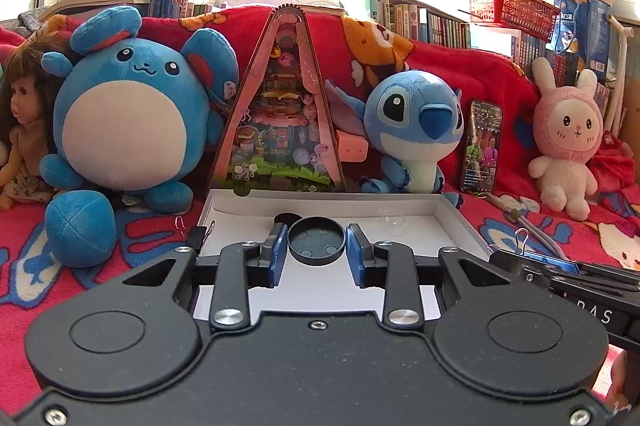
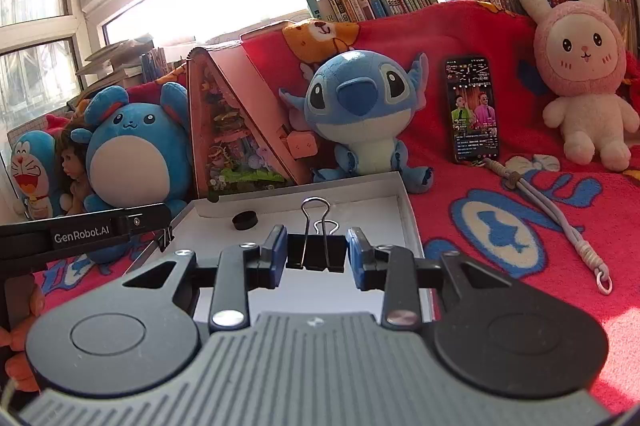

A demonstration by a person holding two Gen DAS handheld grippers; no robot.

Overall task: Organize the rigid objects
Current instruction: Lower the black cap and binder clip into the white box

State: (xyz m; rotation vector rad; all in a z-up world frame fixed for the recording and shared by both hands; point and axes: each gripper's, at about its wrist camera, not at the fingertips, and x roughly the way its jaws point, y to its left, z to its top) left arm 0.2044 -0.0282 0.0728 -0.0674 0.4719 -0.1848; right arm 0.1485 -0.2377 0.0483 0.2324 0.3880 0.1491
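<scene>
A round black plastic cap (image 1: 317, 241), its hollow side turned toward the camera, is held between the blue pads of the left hand-held gripper (image 1: 317, 246), whose jaws are drawn narrow onto it. A black metal binder clip (image 2: 316, 251) with upright wire handles is gripped between the blue pads of the right hand-held gripper (image 2: 317, 252), set slightly wider. Both held objects are carried above a shallow white cardboard box lid (image 1: 452, 212), seen directly ahead of and beneath each hand-held gripper on a red patterned blanket (image 2: 500, 226). Inside the lid, ahead and slightly left of the fingers, a smaller black round cap (image 2: 245, 220) is seen lying flat. Small binder clips (image 1: 520, 238) are seen at the lid's edges. Beyond the lid, a triangular pink toy box (image 1: 280, 114) is flanked by blue plush toys.
</scene>
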